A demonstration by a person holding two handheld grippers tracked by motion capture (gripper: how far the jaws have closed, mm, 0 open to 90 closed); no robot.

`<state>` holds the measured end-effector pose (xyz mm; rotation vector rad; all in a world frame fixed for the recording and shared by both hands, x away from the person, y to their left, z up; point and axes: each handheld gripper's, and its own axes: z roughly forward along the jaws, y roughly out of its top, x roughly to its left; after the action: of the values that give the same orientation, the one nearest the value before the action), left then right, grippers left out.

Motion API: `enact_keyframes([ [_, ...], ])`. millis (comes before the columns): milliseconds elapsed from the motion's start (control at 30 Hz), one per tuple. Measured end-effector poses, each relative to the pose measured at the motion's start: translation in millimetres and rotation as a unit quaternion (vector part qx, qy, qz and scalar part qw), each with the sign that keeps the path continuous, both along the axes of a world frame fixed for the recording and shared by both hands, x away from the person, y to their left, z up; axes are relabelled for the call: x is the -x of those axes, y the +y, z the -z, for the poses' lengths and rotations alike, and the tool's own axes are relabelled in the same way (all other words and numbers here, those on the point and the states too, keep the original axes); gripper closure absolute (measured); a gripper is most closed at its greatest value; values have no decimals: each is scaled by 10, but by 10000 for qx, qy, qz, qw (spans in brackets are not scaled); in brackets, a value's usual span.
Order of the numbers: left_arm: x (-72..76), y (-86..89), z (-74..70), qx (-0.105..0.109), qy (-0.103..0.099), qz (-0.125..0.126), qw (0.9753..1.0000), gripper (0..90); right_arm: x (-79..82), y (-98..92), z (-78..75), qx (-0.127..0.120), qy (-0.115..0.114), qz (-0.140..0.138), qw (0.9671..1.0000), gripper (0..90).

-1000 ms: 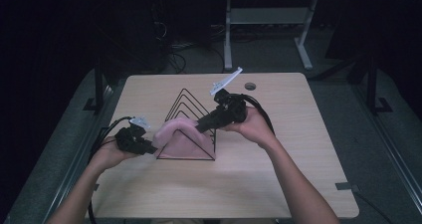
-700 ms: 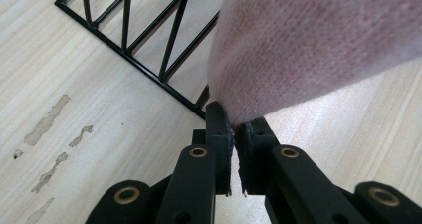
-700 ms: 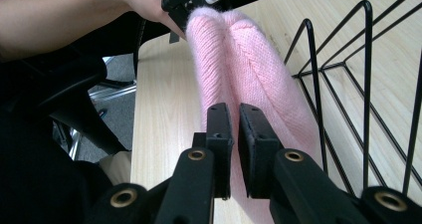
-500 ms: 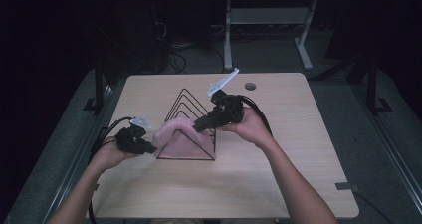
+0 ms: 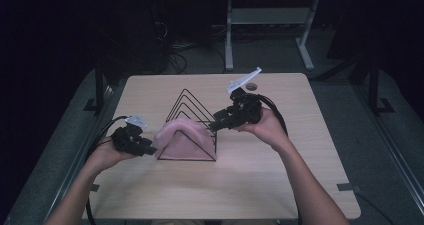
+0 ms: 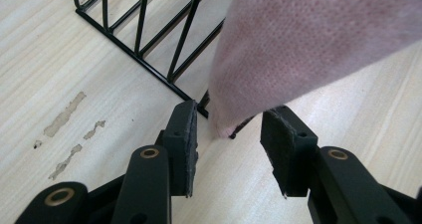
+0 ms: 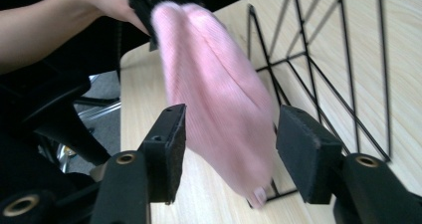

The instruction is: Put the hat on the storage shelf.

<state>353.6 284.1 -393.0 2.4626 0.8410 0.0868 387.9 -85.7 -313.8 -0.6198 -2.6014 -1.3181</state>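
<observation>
Crosswise, the pink cloth point(image 5: 181, 137) drapes over the wire rack point(image 5: 192, 116), between the gaping left gripper point(image 6: 226, 134) and right gripper point(image 7: 229, 144).

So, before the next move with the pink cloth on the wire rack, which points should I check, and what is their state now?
1. Pink cloth draped over the front triangle of the black wire rack: ok.
2. Left tool open, with the cloth's lower corner between its pads: ok.
3. Right tool open, jaws either side of the cloth: ok.
4. Either tool gripping the cloth: not ok, both open.
5. Rack standing flat on the table: ok.
6. Cloth hanging evenly on both sides of the rack: cannot tell.
</observation>
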Motion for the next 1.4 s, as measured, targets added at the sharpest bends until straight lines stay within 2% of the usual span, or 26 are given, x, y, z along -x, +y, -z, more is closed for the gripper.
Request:
enact_keyframes([
  [33, 0, 0, 0, 0, 0, 0, 10000, 568, 0, 0, 0, 0, 0, 0, 10000, 427],
  [67, 11, 14, -6, 10, -66, -15, 10000, 556, 6, -94, 47, 45, 51, 145, 9999, 405],
  [133, 20, 32, -11, -29, -86, -29, 10000, 538, 1, -172, 100, 28, 102, 246, 9996, 384],
  [167, 20, 32, -11, -29, -86, -29, 10000, 530, 1, -172, 100, 28, 102, 246, 9996, 384],
  [200, 34, 44, -7, 0, -82, -76, 9999, 518, -7, -244, 147, 56, 128, 389, 9991, 364],
  [267, 49, 59, -8, 30, -60, -107, 9999, 504, -10, -307, 184, 27, 207, 486, 9986, 361],
  [400, 77, 87, -21, 49, -20, -86, 9999, 493, 2, -417, 254, 50, 201, 650, 9977, 347],
  [633, 118, 116, -19, 106, -71, -175, 9998, 442, 44, -601, 333, 115, 164, 869, 9960, 340],
  [1000, 178, 175, 31, 196, -64, -318, 9993, 347, 201, -968, 547, 319, 284, 1313, 9904, 313],
  [1100, 183, 198, 45, 176, -60, -343, 9992, 339, 254, -1041, 624, 417, 318, 1392, 9889, 301],
  [1333, 216, 218, 41, 211, -137, -382, 9990, 329, 391, -1189, 761, 475, 289, 1567, 9861, 296],
  [1400, 231, 224, 42, 205, -141, -396, 9989, 325, 432, -1243, 801, 484, 344, 1644, 9846, 295],
])
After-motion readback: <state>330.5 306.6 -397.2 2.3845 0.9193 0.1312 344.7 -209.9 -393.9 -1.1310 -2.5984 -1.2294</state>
